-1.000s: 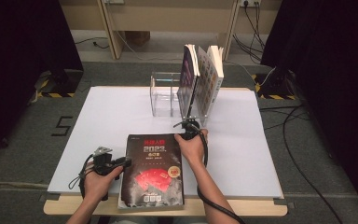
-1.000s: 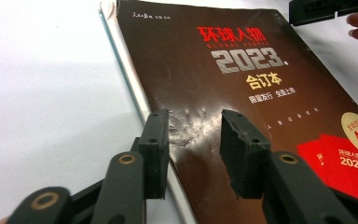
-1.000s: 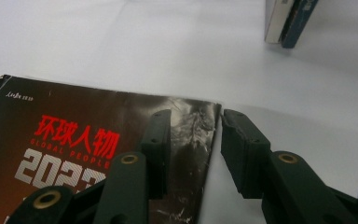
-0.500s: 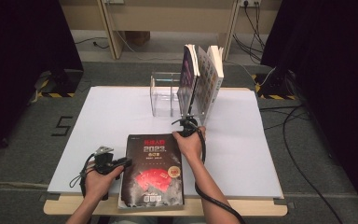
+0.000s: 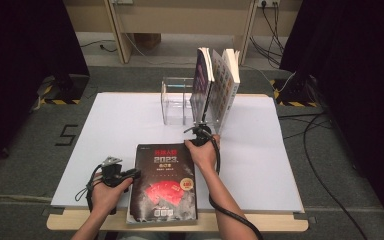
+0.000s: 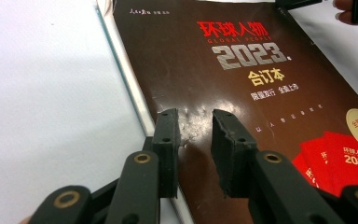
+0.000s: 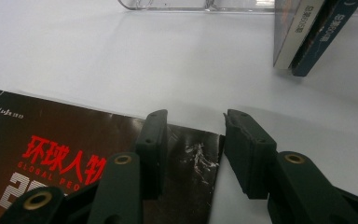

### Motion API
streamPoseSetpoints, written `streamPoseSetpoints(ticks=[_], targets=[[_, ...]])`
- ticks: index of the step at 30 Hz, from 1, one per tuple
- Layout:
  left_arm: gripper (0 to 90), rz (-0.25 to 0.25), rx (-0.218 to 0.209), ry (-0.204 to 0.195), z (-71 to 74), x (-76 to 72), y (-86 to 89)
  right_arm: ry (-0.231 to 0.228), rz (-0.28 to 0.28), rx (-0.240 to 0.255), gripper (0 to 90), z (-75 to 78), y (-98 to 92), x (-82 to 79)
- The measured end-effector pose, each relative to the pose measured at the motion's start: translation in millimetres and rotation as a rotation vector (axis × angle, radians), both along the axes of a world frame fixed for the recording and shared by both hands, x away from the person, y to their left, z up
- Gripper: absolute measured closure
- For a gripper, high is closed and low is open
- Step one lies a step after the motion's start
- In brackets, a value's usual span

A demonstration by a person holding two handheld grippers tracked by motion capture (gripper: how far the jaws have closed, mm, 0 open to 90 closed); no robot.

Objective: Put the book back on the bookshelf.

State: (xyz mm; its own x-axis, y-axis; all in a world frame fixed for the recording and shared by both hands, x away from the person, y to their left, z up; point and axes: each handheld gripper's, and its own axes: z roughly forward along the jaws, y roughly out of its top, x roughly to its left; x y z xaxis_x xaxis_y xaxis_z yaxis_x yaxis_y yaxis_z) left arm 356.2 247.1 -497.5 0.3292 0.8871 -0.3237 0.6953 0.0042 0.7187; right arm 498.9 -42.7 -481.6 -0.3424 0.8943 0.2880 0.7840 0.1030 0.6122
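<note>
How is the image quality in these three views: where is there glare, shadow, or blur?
High view: soft overall, dark at both sides, the white table evenly lit. Left gripper view: glare whitens the dark book cover near the jaws; the title stays sharp, the jaws in the foreground are slightly blurred. Right gripper view: a glare streak on the cover's corner, soft shadows under the upright books.

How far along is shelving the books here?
Done: two books stand at the clear rack. In hand: the dark magazine lies flat; the left gripper, jaws just closing, sits over its left edge, the right gripper, jaws just opening, over its top corner; neither pinches it. Left: lifting and shelving it, probably.
</note>
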Motion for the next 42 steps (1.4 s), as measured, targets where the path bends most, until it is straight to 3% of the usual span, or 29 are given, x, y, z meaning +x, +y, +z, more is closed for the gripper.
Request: streamPoseSetpoints(ticks=[2, 12, 18, 26, 35, 37, 42], targets=[[71.3, -0.009, 0.022, 0.001, 1.1, 0.4, -0.9, -0.005, 0.004, -0.002, 59.6, -0.2, 0.3, 0.3], [74.3, 0.002, 0.035, 0.003, 1.5, 0.5, -2.1, -0.021, 0.006, 0.012, 61.9, -2.5, -2.0, -1.2], [75.5, 0.011, 0.04, 0.005, 1.7, 0.3, -2.9, 0.014, 0.001, 0.064, 62.4, -2.7, -7.5, -1.0], [76.2, 0.014, 0.046, 0.002, 1.7, 0.0, -3.6, 0.025, -0.01, 0.09, 62.9, -3.3, -9.4, -2.8], [77.4, 0.015, 0.052, 0.0, 1.6, -0.2, -3.6, 0.035, -0.008, 0.095, 66.9, -3.0, -12.1, -3.7], [77.3, 0.017, 0.048, 0.0, 1.4, -0.3, -3.4, 0.02, 0.016, 0.074, 65.0, -2.9, -11.3, -1.9], [77.3, 0.017, 0.05, 0.0, 1.5, -0.2, -3.5, 0.017, 0.007, 0.077, 62.5, -2.9, -9.2, -0.8]])
